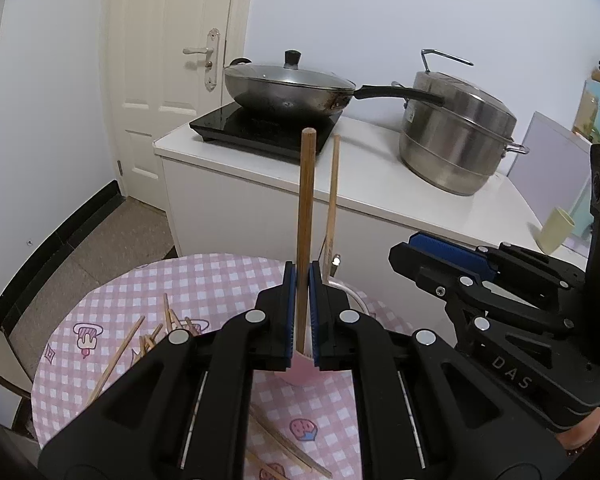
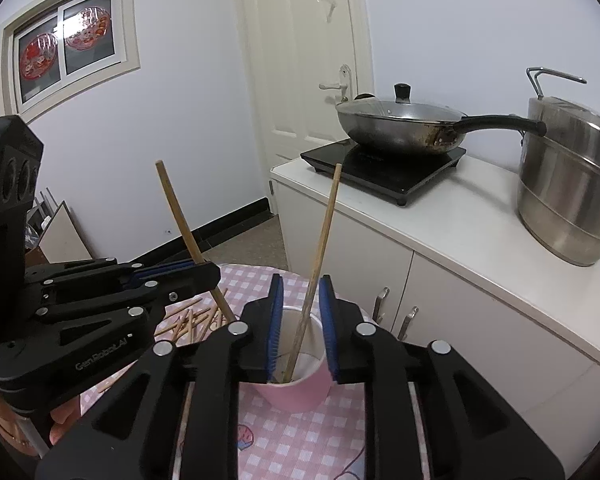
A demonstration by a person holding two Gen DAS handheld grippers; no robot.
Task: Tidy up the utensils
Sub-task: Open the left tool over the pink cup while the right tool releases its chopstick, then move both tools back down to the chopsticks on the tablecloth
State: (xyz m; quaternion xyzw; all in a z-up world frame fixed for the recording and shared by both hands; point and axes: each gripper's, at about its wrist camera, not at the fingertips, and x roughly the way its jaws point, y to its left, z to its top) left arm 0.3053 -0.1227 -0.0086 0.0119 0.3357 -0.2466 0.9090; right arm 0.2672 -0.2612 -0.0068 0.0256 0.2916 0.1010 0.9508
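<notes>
Left tool (image 1: 302, 312) clamps a chopstick (image 1: 305, 216) upright over the pink cup (image 2: 300, 384); lower it straight in before releasing, right tool (image 2: 300, 320) spread wide around the cup rim.

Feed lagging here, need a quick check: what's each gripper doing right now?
Left gripper: closed on a chopstick, upright above the pink cup.
Right gripper: open, straddling the cup's rim, holding nothing.
</notes>
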